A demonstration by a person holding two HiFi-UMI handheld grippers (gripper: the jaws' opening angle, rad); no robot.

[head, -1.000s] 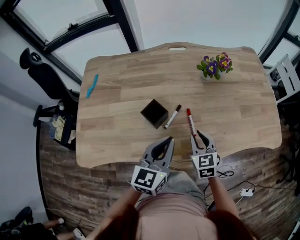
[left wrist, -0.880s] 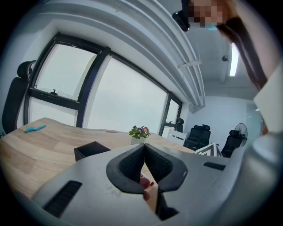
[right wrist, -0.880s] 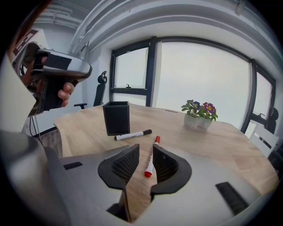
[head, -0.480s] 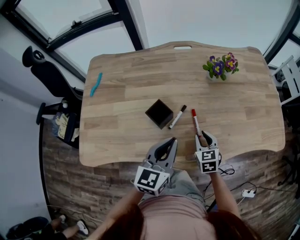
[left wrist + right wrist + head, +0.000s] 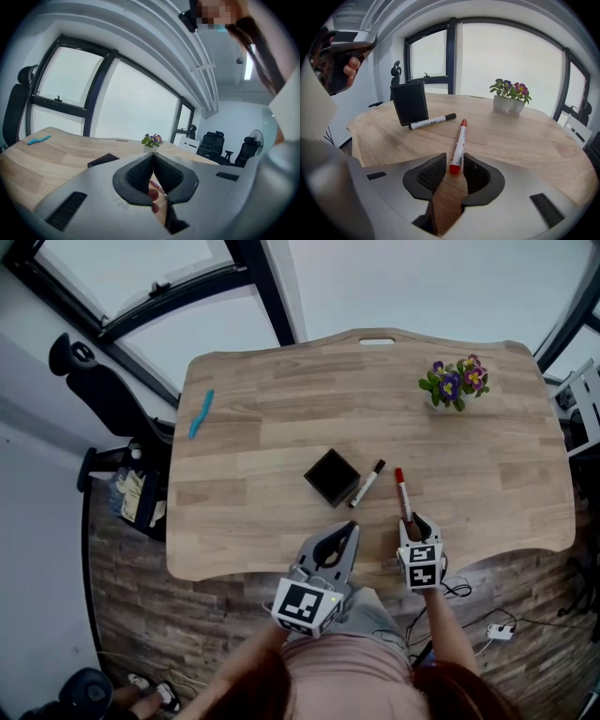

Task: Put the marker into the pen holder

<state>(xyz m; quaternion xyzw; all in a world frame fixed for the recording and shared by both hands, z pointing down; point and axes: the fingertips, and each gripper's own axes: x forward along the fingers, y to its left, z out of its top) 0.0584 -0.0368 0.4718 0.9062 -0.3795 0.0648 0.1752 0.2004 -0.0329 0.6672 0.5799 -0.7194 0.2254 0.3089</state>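
Two markers on table (image 5: pixel 281 427): black marker (image 5: pixel 367 484) beside pen holder (image 5: pixel 332 477); red marker (image 5: pixel 459 140) end between right hand-held gripper (image 5: pixel 454 165) jaws, apart, just been opening, unclamped. Left hand-held gripper (image 5: pixel 153 158) jaws together.

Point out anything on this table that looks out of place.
Nothing spilled or damaged. The black marker and red marker lie loose beside the pen holder, which sits skewed to the table edge. A blue object lies alone far left.

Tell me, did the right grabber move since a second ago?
Yes. The right gripper has come down toward the red marker; its jaws, which have just been opening wider, now straddle the marker's near end without pressing it.
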